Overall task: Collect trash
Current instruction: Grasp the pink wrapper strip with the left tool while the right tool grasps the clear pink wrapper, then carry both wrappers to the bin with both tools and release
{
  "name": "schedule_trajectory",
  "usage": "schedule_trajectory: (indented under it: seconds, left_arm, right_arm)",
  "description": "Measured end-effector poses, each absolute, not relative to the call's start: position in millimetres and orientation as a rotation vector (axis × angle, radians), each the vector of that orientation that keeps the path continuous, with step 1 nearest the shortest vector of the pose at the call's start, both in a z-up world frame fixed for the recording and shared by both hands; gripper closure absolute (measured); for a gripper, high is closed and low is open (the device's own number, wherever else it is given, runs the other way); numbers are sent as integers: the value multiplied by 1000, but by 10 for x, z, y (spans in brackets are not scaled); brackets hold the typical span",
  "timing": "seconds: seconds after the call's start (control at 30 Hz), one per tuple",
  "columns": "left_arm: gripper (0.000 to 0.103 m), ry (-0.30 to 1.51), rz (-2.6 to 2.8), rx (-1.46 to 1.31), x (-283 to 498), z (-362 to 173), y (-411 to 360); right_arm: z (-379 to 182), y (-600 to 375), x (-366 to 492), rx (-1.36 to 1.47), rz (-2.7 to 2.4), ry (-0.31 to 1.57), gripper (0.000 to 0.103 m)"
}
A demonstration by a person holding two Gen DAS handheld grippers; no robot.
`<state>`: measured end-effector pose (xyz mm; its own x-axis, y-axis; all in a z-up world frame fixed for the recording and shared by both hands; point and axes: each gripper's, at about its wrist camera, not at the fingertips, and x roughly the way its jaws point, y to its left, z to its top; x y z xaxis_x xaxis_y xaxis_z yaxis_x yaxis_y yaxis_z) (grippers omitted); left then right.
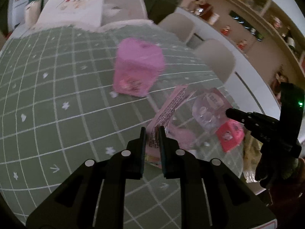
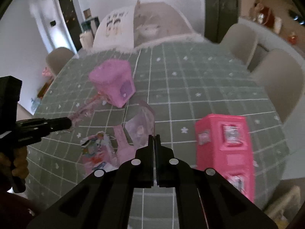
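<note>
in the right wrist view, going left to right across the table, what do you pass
left hand-held gripper → torn colourful wrapper → light pink bin → clear plastic packaging → right hand-held gripper, shut with nothing between its fingers → hot pink box

A home: dining table (image 2: 190,87), chairs (image 2: 240,42), shelves (image 1: 247,9)

Pink printed wrapper strip (image 1: 171,106) lifts at a slant, near end pinched between fingers of left gripper (image 1: 152,131). Clear crumpled plastic pack (image 1: 207,110) lies on green grid table (image 1: 57,95) just beside it, w/ flat colourful wrapper (image 2: 97,148) & hot-pink box (image 2: 225,152) nearby; lilac mini bin (image 1: 137,66) upright behind.
</note>
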<state>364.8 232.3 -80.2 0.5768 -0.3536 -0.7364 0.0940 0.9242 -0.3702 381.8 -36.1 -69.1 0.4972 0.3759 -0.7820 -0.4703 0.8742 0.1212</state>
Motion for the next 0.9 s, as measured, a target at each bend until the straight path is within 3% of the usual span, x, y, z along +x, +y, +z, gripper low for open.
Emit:
schedule_trajectory:
  seconds: [0.43, 0.9]
  left_arm:
    - [90, 838, -477, -170, 3515, -304, 1437]
    - [90, 808, -816, 2, 3358, -146, -588]
  right_arm:
    - [-138, -1260, 3096, -40, 304, 756, 99]
    - [112, -2961, 2243, 67, -34, 662, 99]
